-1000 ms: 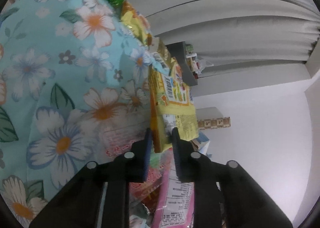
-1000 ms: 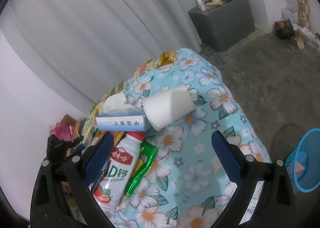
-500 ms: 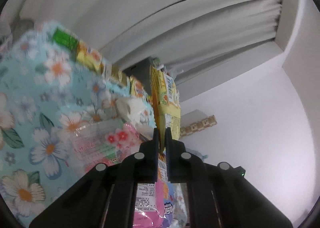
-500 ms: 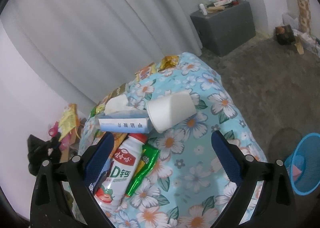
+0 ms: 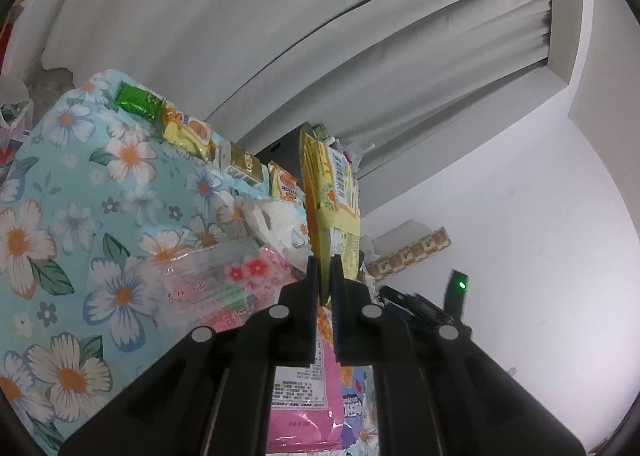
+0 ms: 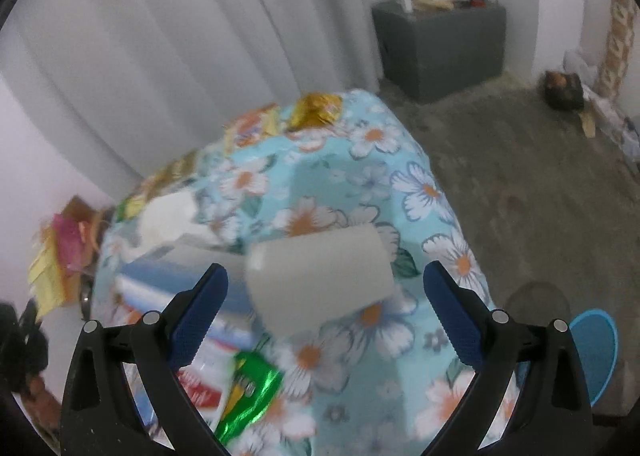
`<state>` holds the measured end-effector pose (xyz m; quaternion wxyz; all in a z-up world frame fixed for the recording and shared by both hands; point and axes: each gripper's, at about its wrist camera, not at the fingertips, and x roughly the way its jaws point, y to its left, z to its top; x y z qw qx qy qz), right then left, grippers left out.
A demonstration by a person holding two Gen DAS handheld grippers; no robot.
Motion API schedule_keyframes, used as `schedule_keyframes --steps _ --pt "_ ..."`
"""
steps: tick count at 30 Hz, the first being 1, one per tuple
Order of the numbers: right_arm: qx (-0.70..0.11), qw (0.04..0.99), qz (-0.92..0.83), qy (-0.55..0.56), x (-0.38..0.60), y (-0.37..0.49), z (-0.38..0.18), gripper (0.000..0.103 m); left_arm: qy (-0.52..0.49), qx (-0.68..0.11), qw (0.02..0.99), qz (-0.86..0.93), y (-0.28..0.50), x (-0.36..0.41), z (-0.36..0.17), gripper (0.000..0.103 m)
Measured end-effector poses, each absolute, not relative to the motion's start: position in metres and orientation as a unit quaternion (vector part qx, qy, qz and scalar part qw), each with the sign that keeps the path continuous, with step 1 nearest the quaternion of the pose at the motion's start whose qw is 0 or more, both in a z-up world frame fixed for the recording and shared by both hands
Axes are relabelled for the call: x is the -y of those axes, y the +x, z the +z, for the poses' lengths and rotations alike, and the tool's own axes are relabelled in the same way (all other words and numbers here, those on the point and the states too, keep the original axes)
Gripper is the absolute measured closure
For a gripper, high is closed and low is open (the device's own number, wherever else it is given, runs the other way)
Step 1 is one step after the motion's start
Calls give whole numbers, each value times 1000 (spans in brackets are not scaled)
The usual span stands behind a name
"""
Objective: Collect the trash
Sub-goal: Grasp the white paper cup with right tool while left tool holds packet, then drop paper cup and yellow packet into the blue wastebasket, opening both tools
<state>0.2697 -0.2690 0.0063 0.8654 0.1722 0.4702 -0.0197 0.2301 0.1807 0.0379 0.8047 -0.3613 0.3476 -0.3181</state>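
Floral tablecloth (image 6: 420,192), left fingers (image 5: 313,280) pinching yellow wrapper (image 5: 330,192), right fingers (image 6: 448,308) wide, blue bin (image 6: 596,352)

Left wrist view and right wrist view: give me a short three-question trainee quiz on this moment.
1. True or false: the left gripper is shut on the yellow snack packet.
2. The right gripper is: A open, B shut.
3. What lies on its side between the right gripper's fingers?

Key:
1. True.
2. A.
3. The white paper cup, lying on the floral tablecloth.
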Motion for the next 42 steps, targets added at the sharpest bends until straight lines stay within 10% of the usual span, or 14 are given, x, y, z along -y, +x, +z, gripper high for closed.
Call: schedule_keyframes --steps 25,42 --pt "-476 870 -79 103 272 283 -6 19 -339 -335 821 -315 224 -184 39 98" --pt "-364 895 -152 208 368 88 45 19 -266 -292 803 -447 140 -86 101 98"
